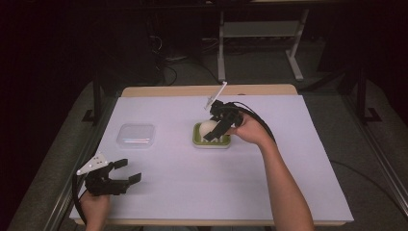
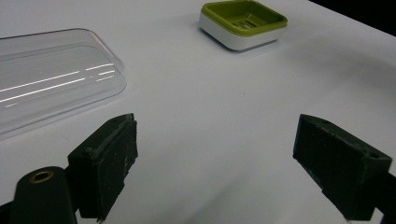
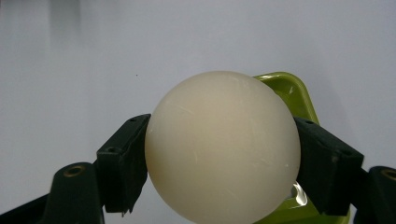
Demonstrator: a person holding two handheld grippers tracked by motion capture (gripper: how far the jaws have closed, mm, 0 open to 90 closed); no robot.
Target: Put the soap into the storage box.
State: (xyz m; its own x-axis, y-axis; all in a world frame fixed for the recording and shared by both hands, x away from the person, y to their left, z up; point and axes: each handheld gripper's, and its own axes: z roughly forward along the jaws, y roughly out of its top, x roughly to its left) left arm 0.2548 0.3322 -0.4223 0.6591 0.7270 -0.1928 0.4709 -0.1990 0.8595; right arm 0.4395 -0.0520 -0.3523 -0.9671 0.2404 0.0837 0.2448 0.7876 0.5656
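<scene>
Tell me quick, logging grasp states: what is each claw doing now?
Left claw: open, holding nothing.
Right claw: closed on the cream ball, over the green dish.

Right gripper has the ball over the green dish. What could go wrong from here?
The cream ball is smooth and round, pinched by the right gripper on its sides alone; it could squirt out. Released off-centre over the shallow green dish, it may roll onto the table. The clear lid lies apart, so nothing would stop it.

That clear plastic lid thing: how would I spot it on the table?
Start at the white sheet covering the table and look at its left half. The clear lid lies flat there, left of the green dish; alone among them it is transparent and colourless.
</scene>
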